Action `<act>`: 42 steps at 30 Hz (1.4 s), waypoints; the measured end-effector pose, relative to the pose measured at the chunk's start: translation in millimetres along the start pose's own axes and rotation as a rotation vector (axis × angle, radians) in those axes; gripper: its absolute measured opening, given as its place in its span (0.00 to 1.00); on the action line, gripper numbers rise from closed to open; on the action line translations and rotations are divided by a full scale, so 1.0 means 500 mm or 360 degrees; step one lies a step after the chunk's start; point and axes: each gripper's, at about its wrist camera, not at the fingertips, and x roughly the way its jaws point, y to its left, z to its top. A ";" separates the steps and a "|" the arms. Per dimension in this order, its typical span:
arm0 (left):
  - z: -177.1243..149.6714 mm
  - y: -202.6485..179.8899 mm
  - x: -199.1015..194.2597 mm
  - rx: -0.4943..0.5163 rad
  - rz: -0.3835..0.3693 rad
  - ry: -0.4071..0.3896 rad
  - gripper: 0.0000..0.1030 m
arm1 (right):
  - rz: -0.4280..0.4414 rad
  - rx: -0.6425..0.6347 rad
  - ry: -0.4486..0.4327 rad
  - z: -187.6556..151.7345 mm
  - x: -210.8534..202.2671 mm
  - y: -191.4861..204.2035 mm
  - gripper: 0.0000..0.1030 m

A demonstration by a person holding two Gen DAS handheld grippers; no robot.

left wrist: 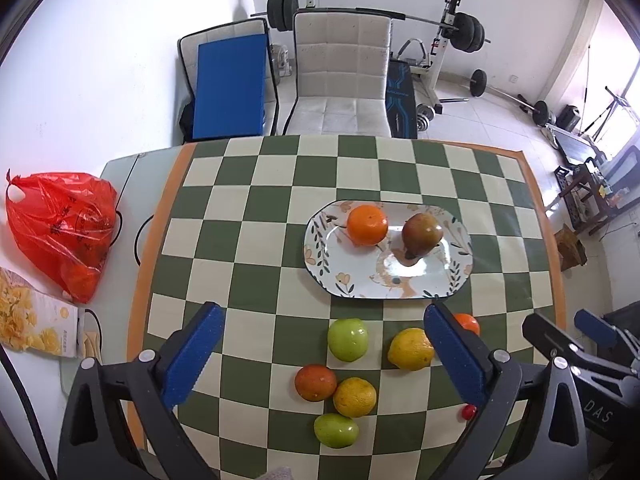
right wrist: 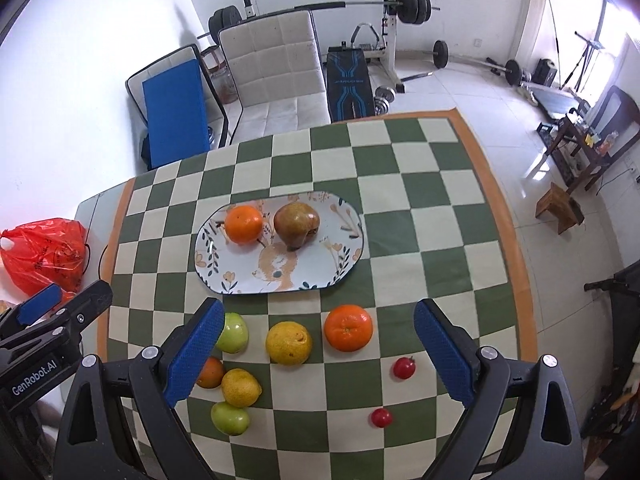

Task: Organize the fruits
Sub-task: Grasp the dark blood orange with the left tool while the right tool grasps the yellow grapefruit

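With an orange (right wrist: 243,224) and pear (right wrist: 296,224) on the plate (right wrist: 344,264), both your grippers (left (left wrist: 320,354), right (right wrist: 318,350)) hover empty, jaws wide; next, pick a loose fruit like the lemon (right wrist: 289,343) off the surface.

"GenRobot.AI" in white on the black body of the left gripper (right wrist: 38,310) seen from the right wrist view, "DAS" partly readable on the right gripper (left wrist: 568,332) body from the left wrist view, bench and bag print illegible
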 end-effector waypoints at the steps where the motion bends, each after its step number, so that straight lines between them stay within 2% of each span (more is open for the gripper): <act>1: -0.002 0.004 0.012 -0.0011 0.0013 0.0020 1.00 | 0.0023 0.0008 0.0024 -0.003 0.012 -0.003 0.96; 6: -0.031 0.032 0.109 -0.0035 0.0137 0.0181 1.00 | 0.0166 0.0065 0.0233 -0.027 0.125 -0.016 0.96; 9: -0.063 0.054 0.190 -0.0044 0.0167 0.0376 1.00 | 0.0208 0.0089 0.0391 -0.053 0.220 -0.019 0.96; 12: -0.104 0.070 0.274 -0.0079 0.0098 0.0624 1.00 | 0.0194 0.0068 0.0491 -0.079 0.300 -0.012 0.95; 15: -0.136 0.073 0.328 -0.0144 -0.0001 0.0786 0.99 | 0.0189 0.0047 0.0569 -0.100 0.358 -0.001 0.93; 18: -0.158 0.074 0.369 -0.0220 -0.0098 0.0884 0.97 | 0.0190 0.0009 0.0619 -0.115 0.396 0.014 0.90; 19: -0.162 0.072 0.378 -0.0232 -0.0112 0.0903 0.95 | 0.0197 -0.0004 0.0610 -0.114 0.398 0.020 0.90; 22: -0.177 0.060 0.402 -0.0221 -0.0146 0.0955 0.81 | 0.0175 -0.0082 0.0614 -0.115 0.406 0.050 0.89; 24: -0.186 0.054 0.412 -0.0192 -0.0134 0.0973 0.58 | 0.0155 -0.0112 0.0625 -0.115 0.414 0.065 0.89; 25: -0.192 0.054 0.414 -0.0202 -0.0163 0.0979 0.52 | 0.0157 -0.0114 0.0629 -0.114 0.416 0.068 0.89; 27: -0.195 0.059 0.406 -0.0187 -0.0121 0.0948 0.52 | 0.0165 -0.0116 0.0641 -0.115 0.421 0.077 0.85; 28: -0.196 0.061 0.401 -0.0170 -0.0099 0.0923 0.52 | 0.0174 -0.0110 0.0650 -0.117 0.423 0.080 0.78; 29: -0.197 0.066 0.395 -0.0162 -0.0079 0.0899 0.52 | 0.0175 -0.0102 0.0657 -0.118 0.422 0.079 0.76; 33: -0.203 0.086 0.393 -0.0209 -0.0105 0.0886 0.52 | 0.0183 -0.0048 0.0673 -0.124 0.427 0.074 0.76; 38: -0.204 0.081 0.400 -0.0175 -0.0091 0.0869 0.52 | 0.0190 0.0038 0.0716 -0.132 0.468 0.070 0.75; 39: -0.201 0.078 0.400 -0.0170 -0.0089 0.0868 0.52 | 0.0192 0.0051 0.0723 -0.134 0.478 0.070 0.74; 41: -0.201 0.076 0.402 -0.0166 -0.0094 0.0869 0.52 | 0.0165 0.0075 0.0748 -0.139 0.499 0.068 0.65; 42: -0.203 0.078 0.402 -0.0175 -0.0102 0.0871 0.52 | 0.0184 0.0092 0.0746 -0.141 0.502 0.065 0.65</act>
